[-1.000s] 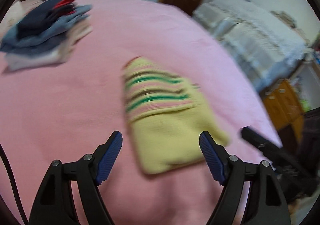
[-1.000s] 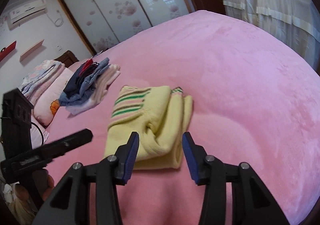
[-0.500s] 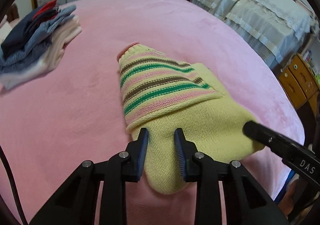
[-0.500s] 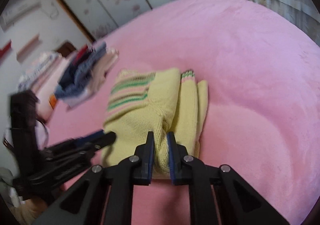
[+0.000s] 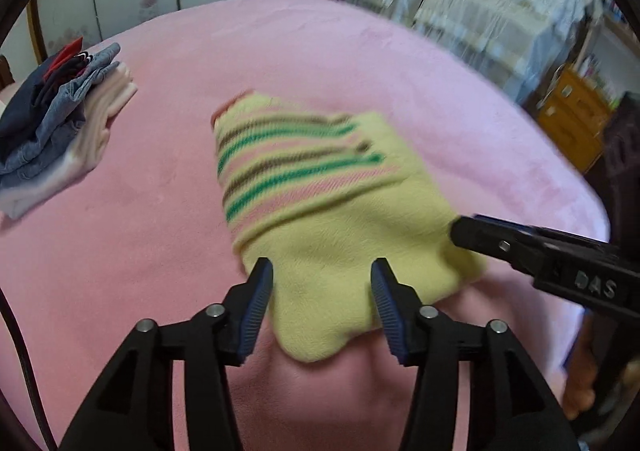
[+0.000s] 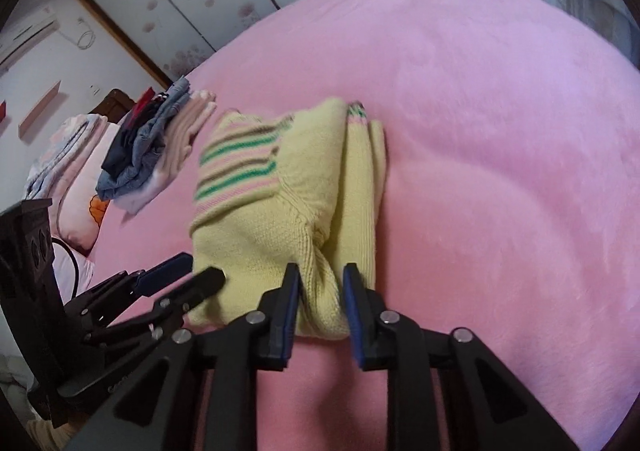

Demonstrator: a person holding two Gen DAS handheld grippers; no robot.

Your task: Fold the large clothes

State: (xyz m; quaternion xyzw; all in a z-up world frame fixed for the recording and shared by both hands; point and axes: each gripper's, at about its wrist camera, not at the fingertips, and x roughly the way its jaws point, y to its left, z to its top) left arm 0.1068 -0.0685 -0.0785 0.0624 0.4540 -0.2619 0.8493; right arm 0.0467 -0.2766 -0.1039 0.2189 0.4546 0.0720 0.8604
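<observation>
A folded yellow sweater (image 5: 320, 211) with green, pink and brown stripes lies on the pink bed (image 5: 160, 211). My left gripper (image 5: 322, 279) is open, with its jaws on either side of the sweater's near edge. My right gripper (image 6: 321, 283) has its jaws part open around a bunched fold at the sweater's (image 6: 280, 211) near end, and it also shows in the left wrist view (image 5: 520, 247) at the sweater's right corner. The left gripper shows in the right wrist view (image 6: 188, 271) at the sweater's left edge.
A stack of folded clothes (image 5: 52, 131) lies at the bed's far left, and it also shows in the right wrist view (image 6: 156, 147). Pillows (image 6: 68, 171) lie behind it. A covered piece of furniture (image 5: 480, 3) and a wooden cabinet (image 5: 576, 111) stand to the right of the bed.
Both grippers closed toward the sweater's near edge half a second ago. Now the left jaws have spread wide and the right jaws have parted somewhat around the fold.
</observation>
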